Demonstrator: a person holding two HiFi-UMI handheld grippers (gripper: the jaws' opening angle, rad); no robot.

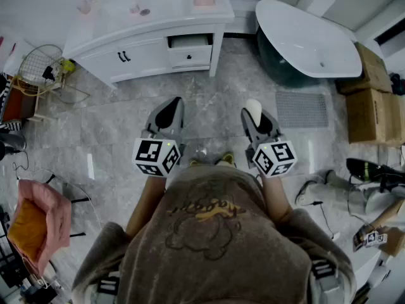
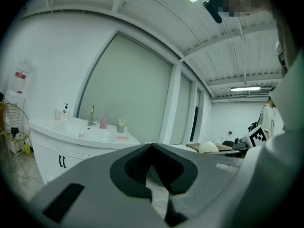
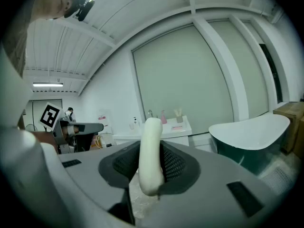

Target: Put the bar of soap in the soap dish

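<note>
Right gripper (image 3: 152, 177) clamps the bar of soap (image 3: 152, 141) upright between its jaws. Left gripper (image 2: 153, 148) is closed and empty. Pick-up judged complete. Outstanding: carry to the bench (image 1: 158, 18), well apart, then place in the apparent pink soap dish (image 1: 204, 2).

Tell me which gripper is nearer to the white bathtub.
Right. The right gripper, shut on the bar of soap, is down-left of the bathtub in the head view; the left gripper is farther left, facing the vanity.
</note>
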